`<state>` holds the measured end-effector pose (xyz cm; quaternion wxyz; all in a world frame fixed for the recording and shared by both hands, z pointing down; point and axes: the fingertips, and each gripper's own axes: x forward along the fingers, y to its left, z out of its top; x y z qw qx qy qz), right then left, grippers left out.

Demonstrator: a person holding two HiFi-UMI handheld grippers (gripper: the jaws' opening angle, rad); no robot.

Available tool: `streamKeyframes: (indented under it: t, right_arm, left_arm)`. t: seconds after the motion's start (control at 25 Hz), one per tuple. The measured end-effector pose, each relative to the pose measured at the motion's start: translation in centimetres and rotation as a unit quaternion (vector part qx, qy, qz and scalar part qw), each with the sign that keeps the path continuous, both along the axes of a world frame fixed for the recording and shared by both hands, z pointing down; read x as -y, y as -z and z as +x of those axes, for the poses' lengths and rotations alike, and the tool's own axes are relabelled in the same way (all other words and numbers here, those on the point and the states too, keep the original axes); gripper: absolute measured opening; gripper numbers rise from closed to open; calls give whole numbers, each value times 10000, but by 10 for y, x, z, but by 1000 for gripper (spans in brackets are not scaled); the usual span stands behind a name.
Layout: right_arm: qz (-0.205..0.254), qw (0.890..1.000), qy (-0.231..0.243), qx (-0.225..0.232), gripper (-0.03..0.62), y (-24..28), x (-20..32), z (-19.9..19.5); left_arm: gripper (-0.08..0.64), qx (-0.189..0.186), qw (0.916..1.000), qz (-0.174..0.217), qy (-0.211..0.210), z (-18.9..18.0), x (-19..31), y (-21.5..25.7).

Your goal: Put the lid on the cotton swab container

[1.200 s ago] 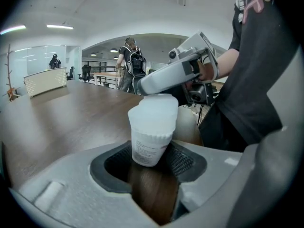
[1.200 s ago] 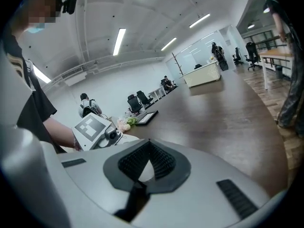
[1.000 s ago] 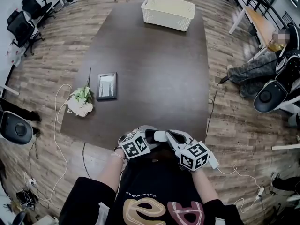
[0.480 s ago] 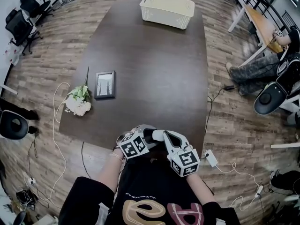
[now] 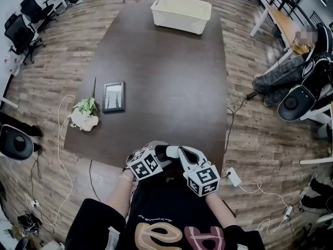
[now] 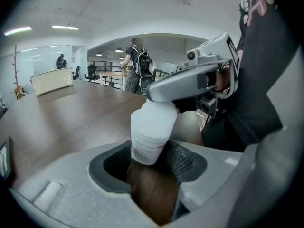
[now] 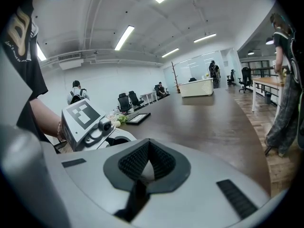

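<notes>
a big open office with a wood-plank floor (image 5: 260,134), and in the middle a long dark brown table (image 5: 171,77). at the table's far end sits a white woven plastic basket (image 5: 181,13). near the table's left edge lie a small dark-framed picture (image 5: 113,96) and a bunch of white flowers (image 5: 84,115), the blooms hanging just over that edge.

both grippers are at the table's near edge, close against the person's black shirt (image 5: 171,212), with their tips meeting. the left gripper (image 5: 165,151) has its jaws fairly wide, the black pads pressed on the lower part of a white cylindrical cotton swab container (image 6: 151,132) with a printed label, held upright just over that edge. the right gripper (image 5: 181,153) sits at the container's top, its jaws nearly together, pinching a thin white lid (image 7: 144,171), of which only a sliver shows.
</notes>
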<state>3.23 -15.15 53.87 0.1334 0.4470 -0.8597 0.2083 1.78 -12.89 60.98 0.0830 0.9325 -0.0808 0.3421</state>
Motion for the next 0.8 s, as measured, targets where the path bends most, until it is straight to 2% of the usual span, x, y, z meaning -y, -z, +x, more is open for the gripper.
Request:
streamKeyframes:
  t: [0.28,0.44,0.52,0.64,0.8]
  right_arm:
    - [120,9999,-31,-27,6,1,0,1]
    - [155,9999,33,-41,6,2,0,0]
    - [167,9998,55,-40,6,1,0,0]
    - [203,9997,91,-68,7,0,0,1]
    - [237,9996,112,-103,8,1,0,0]
  left_arm:
    - [229,-538,9937,-14,980,-20,3,21]
    - [213,-735,9917,5,1059,-28,-3,39]
    - [139,-680,9927,194,972,-31,-4,46]
    - [70,-585,9936,480,834,-31,-5,57]
    - [32,-884,9871,652,1166,-26,-1,78]
